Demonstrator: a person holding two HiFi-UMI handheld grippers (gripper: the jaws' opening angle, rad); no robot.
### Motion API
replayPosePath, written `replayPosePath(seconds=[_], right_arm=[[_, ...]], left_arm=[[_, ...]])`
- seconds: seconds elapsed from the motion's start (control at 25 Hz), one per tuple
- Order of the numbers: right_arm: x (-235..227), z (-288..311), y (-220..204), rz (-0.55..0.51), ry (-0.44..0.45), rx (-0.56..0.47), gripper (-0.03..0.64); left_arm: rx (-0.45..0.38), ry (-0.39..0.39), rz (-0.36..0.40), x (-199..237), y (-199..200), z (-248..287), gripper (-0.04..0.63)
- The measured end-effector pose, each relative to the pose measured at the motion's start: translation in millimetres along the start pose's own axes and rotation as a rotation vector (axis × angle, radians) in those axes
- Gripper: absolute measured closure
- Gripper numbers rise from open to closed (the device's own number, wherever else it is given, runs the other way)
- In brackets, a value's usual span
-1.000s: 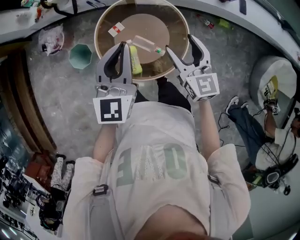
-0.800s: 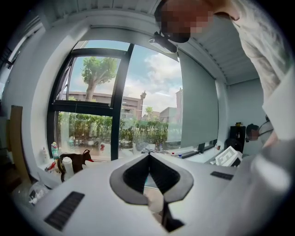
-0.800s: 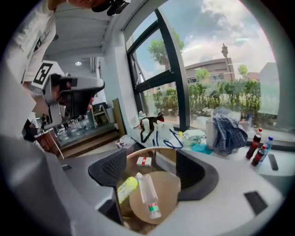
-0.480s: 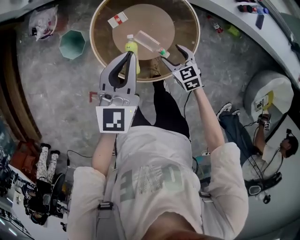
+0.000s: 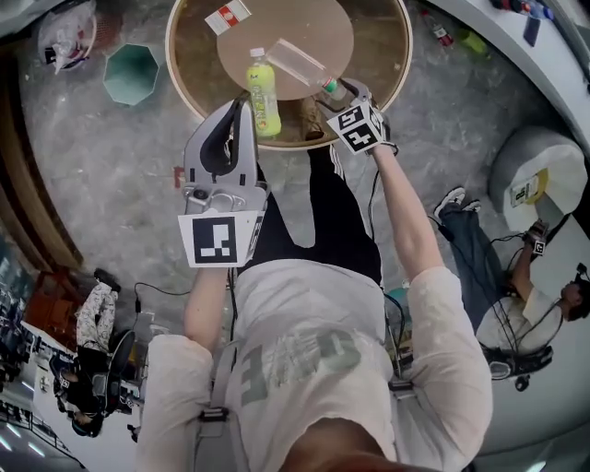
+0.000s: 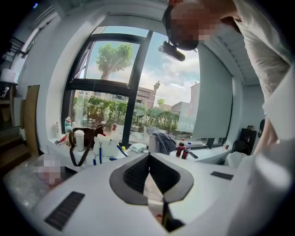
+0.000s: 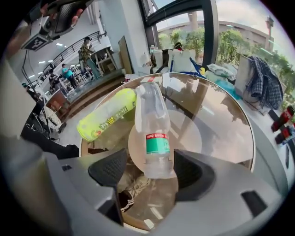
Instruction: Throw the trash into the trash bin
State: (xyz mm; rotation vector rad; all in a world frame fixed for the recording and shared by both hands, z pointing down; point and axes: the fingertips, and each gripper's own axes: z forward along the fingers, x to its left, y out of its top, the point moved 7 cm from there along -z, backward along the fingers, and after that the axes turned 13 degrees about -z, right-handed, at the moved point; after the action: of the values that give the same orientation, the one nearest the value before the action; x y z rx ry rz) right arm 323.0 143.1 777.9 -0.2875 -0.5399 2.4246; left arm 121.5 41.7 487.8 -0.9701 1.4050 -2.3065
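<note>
A clear plastic bottle point(image 7: 152, 124) with a green label lies on the round glass table point(image 5: 387, 55); it also shows in the head view point(image 5: 297, 63). My right gripper point(image 7: 152, 168) is open, and the bottle's near end sits between its jaws, with a gap on the left side. In the head view the right gripper point(image 5: 339, 90) is at the table's near edge. A yellow-green bottle point(image 5: 263, 97) lies just left of the clear one. My left gripper point(image 5: 241, 106) is shut and holds nothing, raised beside the table's near edge. A teal octagonal bin point(image 5: 129, 74) stands on the floor, left of the table.
A small red-and-white pack point(image 5: 227, 17) lies at the table's far left. A shoe point(image 7: 133, 186) shows through the glass under the jaws. A white bag point(image 5: 64, 41) lies on the floor far left. Other people and gear stand at the right point(image 5: 516, 304) and lower left.
My right gripper has moved forward to the clear bottle, whose end now sits between its jaws. The left gripper stays shut and raised. The table sits higher in the head view.
</note>
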Motion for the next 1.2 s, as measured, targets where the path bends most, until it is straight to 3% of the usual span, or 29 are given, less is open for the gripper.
replayPosePath(seconds=[0.16,0.24,0.44,0.64,0.84,1.0,1.2], right_arm=[[0.1,10.7,-11.1,0.047,-0.039,0.06,0.296],[-1.5,10.4,-13.9,0.045,-0.084,0.075,0.411],[-6.1,-2.8,-7.3,0.057,-0.116,0.053,0.413],[-13.6,-31.8,11.2,0.112,-0.152,0.024,0.413],[-23.1,-91.9,67.8,0.152,-0.231,-0.117,0.414],[-32.7,-141.8,133.8,0.079,-0.322,-0.274,0.414],[-18.9,-195.8,197.4,0.002,-0.346,-0.417,0.414]], left_arm=[[0.025,0.016,0.002,7.4,-9.6,-4.9,0.583],[0.033,0.023,0.0,10.1,-13.1,-6.3,0.583],[0.011,0.034,0.0,13.0,-5.3,-11.3,0.583],[-0.051,0.03,0.001,6.5,27.9,-20.8,0.583],[-0.125,0.032,0.02,0.4,66.7,-39.2,0.584],[-0.196,0.037,0.042,-6.1,106.7,-56.0,0.583],[-0.257,0.099,0.097,-3.0,133.6,-88.8,0.583]])
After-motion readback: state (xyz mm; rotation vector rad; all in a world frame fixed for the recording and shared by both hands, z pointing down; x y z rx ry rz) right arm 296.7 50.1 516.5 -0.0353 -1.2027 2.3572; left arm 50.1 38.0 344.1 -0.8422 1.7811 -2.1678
